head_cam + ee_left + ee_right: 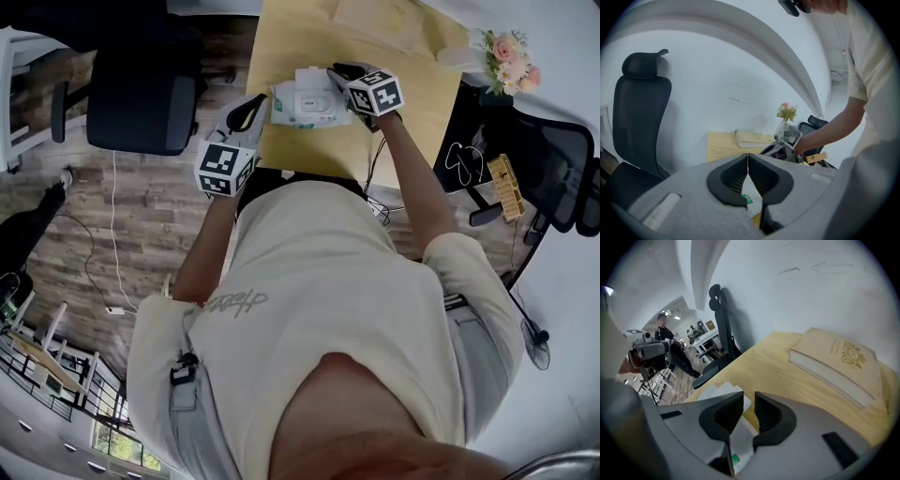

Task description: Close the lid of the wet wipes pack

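The white wet wipes pack (309,105) lies on the yellow wooden table (300,37), its flip lid (310,77) standing up at the far side. My left gripper (255,105) hovers at the pack's left end, jaws shut with the tips touching and nothing between them; the left gripper view shows that gripper (748,159) above the pack (750,193). My right gripper (339,71) is at the pack's far right corner, next to the lid. In the right gripper view that gripper (749,401) has a narrow gap and holds nothing, with the pack (717,392) just below.
A cream book (839,362) lies further back on the table. A vase of flowers (506,56) stands at the table's right edge. A black office chair (141,94) is left of the table, and another chair (553,169) with a wooden object (506,187) is on the right.
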A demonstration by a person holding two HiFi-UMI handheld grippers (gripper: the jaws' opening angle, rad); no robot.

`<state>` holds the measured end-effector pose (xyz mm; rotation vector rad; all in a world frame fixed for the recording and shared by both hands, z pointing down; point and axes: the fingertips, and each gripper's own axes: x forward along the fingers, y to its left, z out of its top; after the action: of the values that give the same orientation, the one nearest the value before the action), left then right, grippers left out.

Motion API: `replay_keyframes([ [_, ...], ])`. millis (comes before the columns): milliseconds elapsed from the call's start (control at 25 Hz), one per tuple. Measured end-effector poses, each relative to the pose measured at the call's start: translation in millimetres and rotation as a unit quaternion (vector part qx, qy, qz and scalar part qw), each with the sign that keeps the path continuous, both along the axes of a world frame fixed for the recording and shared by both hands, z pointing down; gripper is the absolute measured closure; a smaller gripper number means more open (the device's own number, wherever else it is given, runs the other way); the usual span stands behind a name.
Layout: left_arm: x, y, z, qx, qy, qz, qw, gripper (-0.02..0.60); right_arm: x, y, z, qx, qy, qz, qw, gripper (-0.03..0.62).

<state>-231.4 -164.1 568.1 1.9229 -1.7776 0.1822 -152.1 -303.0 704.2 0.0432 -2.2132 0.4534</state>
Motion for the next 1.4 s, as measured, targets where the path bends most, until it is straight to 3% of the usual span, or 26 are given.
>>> replay_keyframes([
  [280, -6.5, -1.4, 0.3, -0.002, -0.001, -0.004, 1.0, 0.566, -2.6, 5.5, 16.8, -0.072, 0.021, -0.013, 0.997, 0.539],
  [480, -4.0, 0.1, -2.7, -0.003, -0.001, -0.003, 1.0, 0.565, -7.5, 8.2, 16.5, -0.114, 0.009, -0.011, 0.993, 0.539],
  [1400, 23.3, 8.9, -32.7, 0.027, -0.025, 0.016, 0.9992, 0.565, 17.0, 44.1, -51.4, -0.024, -0.089, -0.015, 0.996, 0.556],
])
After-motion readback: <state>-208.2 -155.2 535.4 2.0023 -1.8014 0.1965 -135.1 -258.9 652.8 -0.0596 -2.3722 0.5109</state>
